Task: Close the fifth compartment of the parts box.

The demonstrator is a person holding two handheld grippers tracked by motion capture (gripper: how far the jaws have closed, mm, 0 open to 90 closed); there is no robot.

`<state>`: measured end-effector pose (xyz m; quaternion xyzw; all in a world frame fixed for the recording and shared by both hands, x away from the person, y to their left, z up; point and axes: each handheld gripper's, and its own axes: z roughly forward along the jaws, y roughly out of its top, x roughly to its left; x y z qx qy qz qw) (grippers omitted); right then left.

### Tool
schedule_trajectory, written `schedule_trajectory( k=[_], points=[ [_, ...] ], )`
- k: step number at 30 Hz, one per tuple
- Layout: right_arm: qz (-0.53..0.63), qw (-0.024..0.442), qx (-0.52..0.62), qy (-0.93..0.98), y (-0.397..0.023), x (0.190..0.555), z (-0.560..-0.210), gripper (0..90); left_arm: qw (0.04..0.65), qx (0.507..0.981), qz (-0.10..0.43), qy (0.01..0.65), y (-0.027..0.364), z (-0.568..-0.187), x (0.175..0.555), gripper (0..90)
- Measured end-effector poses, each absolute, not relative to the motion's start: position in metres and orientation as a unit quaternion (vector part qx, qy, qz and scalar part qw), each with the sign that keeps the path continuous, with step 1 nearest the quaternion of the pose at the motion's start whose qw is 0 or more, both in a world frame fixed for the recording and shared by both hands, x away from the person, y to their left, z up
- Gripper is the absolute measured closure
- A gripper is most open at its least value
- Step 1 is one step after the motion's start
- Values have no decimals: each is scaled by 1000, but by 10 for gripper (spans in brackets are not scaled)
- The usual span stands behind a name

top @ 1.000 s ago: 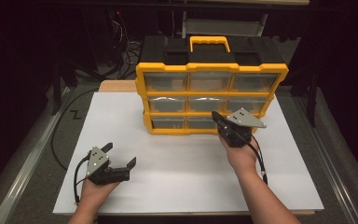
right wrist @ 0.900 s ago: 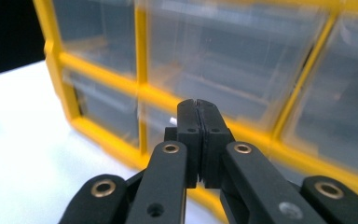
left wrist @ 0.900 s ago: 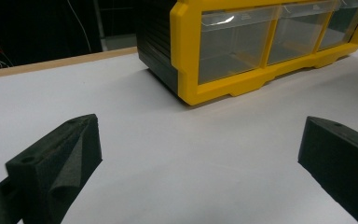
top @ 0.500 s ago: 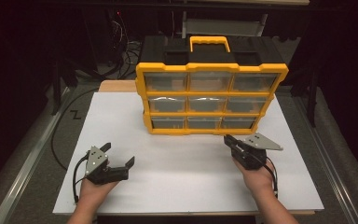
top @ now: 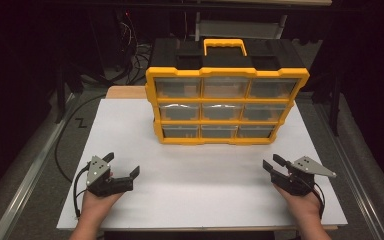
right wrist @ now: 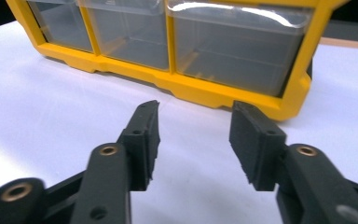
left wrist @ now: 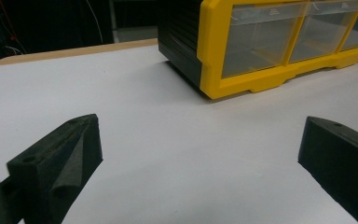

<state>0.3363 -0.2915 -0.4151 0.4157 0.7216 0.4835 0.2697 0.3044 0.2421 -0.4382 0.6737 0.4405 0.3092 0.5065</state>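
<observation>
Hand-held grippers (top: 277, 164) (top: 122, 163) agape before organizer (top: 227, 102)

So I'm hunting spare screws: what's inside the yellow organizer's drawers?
The organizer has nine clear drawers; those close up in the right gripper view look empty. The upper rows are too glared and distant to tell.

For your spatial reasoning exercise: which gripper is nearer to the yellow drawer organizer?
Right, narrowly. The right gripper sits just off the yellow drawer organizer's front right corner; the left gripper rests farther out from its left corner.
</observation>
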Motion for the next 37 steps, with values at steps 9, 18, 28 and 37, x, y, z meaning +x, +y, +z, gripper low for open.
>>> schedule_trajectory(
  k=[9, 18, 28, 37],
  points=[
    [501, 264, 396, 723, -279, 336, -417, 277, 507, 678, 306, 435, 241, -438, 304, 2],
    [516, 277, 405, 702, -278, 336, -414, 9, 509, 678, 306, 433, 241, -438, 303, 2],
    [520, 295, 406, 691, -285, 330, -412, 9, 511, 677, 307, 432, 238, -437, 304, 2],
    [512, 296, 402, 699, -283, 329, -414, 9, 512, 679, 307, 427, 236, -436, 304, 2]
  ],
)
